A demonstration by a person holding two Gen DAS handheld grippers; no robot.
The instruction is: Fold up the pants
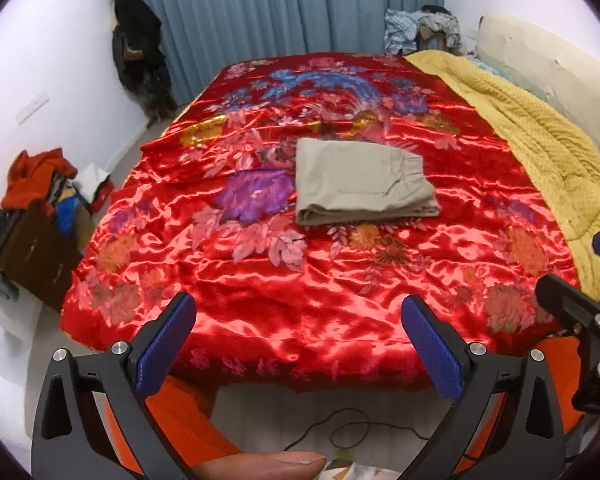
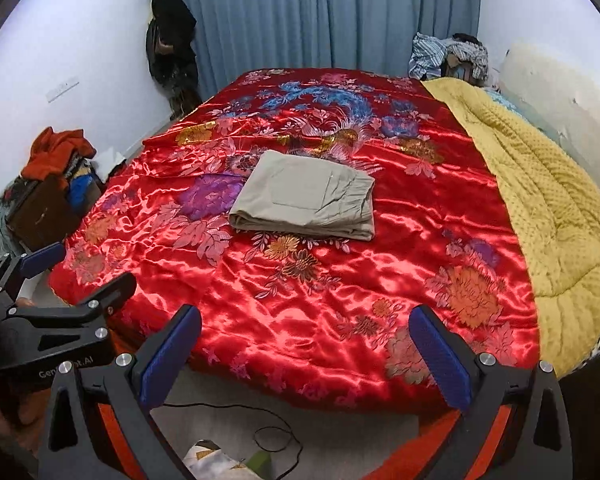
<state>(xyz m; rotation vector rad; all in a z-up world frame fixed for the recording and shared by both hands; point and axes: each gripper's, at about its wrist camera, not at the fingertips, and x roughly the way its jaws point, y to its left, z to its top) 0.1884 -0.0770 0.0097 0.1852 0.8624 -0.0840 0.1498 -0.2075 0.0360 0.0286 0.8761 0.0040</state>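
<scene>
Khaki pants (image 1: 362, 182) lie folded into a flat rectangular stack in the middle of a red floral satin bedspread (image 1: 300, 280); they also show in the right wrist view (image 2: 306, 196). My left gripper (image 1: 298, 312) is open and empty, held back over the near edge of the bed, well short of the pants. My right gripper (image 2: 306, 322) is open and empty too, at the near bed edge. The right gripper shows at the right edge of the left wrist view (image 1: 580, 276), and the left gripper at the left edge of the right wrist view (image 2: 80, 268).
A yellow quilt (image 2: 548, 200) runs along the bed's right side. A pile of clothes (image 1: 420, 28) sits at the far right corner. A brown box with orange clothes (image 1: 36, 216) stands on the floor at left. A black cable (image 2: 276, 432) lies on the floor. Blue curtains (image 2: 320, 16) hang behind.
</scene>
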